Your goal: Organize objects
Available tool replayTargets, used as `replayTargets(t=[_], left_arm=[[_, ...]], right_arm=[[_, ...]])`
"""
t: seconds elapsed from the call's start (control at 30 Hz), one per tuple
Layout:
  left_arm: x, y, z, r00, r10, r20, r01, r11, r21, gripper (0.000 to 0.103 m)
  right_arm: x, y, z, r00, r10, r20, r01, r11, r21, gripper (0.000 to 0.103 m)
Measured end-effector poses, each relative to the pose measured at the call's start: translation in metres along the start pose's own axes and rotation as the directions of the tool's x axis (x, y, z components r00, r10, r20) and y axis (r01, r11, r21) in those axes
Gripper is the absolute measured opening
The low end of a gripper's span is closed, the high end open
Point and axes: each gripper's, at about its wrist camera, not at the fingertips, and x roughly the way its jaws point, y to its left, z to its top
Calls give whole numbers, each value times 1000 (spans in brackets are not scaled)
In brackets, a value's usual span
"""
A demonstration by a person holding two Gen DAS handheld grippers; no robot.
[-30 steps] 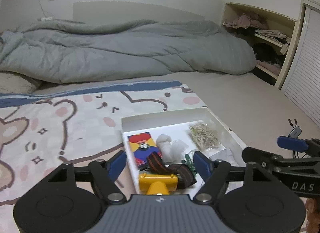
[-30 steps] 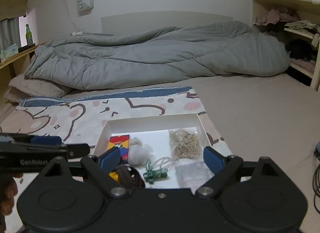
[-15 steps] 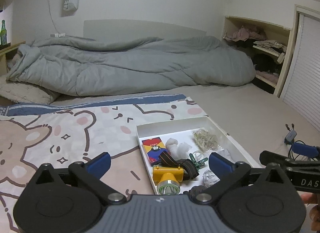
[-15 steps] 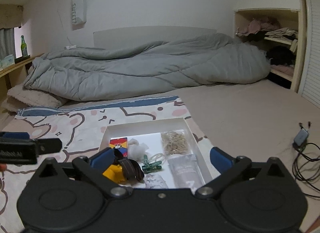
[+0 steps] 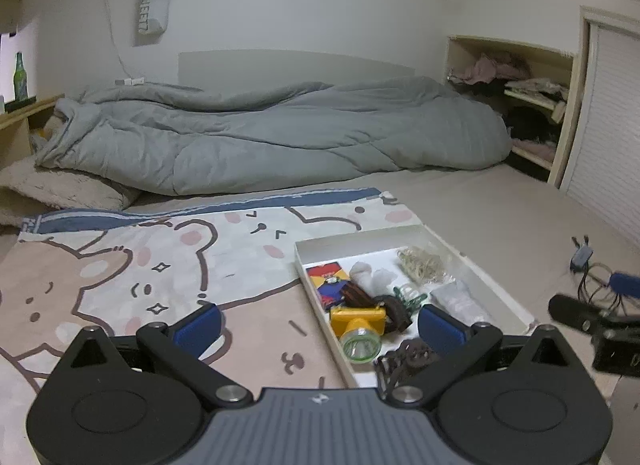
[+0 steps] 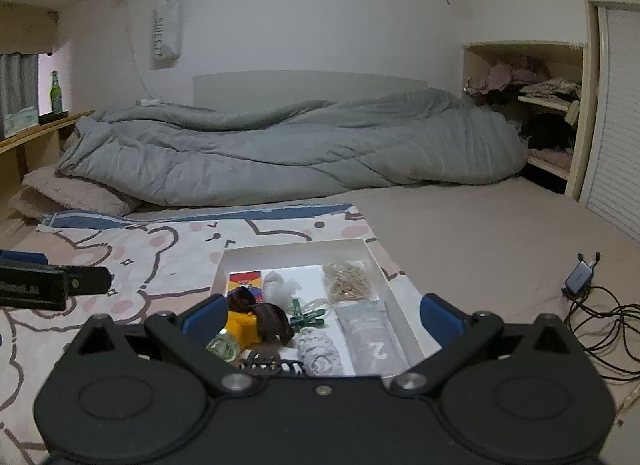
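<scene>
Tray [image 6: 372, 261], white and shallow, lies on the bear-print blanket [image 5: 160, 265] and holds a yellow headlamp [image 5: 358, 325], rubber bands [image 6: 346, 281], green clips [image 6: 308, 313], cotton balls [image 5: 370, 275] and a grey pouch [image 6: 372, 337]. Left hand-held gripper [image 5: 320, 325] and right hand-held gripper [image 6: 322, 315] both stand wide, empty, just before it.

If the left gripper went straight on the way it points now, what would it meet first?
Probably the yellow headlamp at the near end of the white tray, or the tray's near-left wall. The left gripper is open and empty, tilted down with the lamp between its fingers; depth is hard to judge.
</scene>
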Motion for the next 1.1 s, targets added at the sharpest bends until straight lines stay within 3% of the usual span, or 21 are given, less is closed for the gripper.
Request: replayTargets(t=[0.17, 0.63, 1.1], left_arm=[[-9, 2, -16, 999, 33, 0, -33, 998, 49, 103], [-27, 4, -47, 1000, 6, -16, -5, 998, 58, 103], [-37, -1, -52, 1000, 7, -12, -6, 997, 77, 103]], right_arm=[[-15, 13, -10, 1000, -14, 13, 14, 1000, -27, 103], [-29, 25, -43, 999, -45, -28, 45, 999, -16, 103], [-41, 24, -59, 998, -55, -42, 54, 998, -21, 103]])
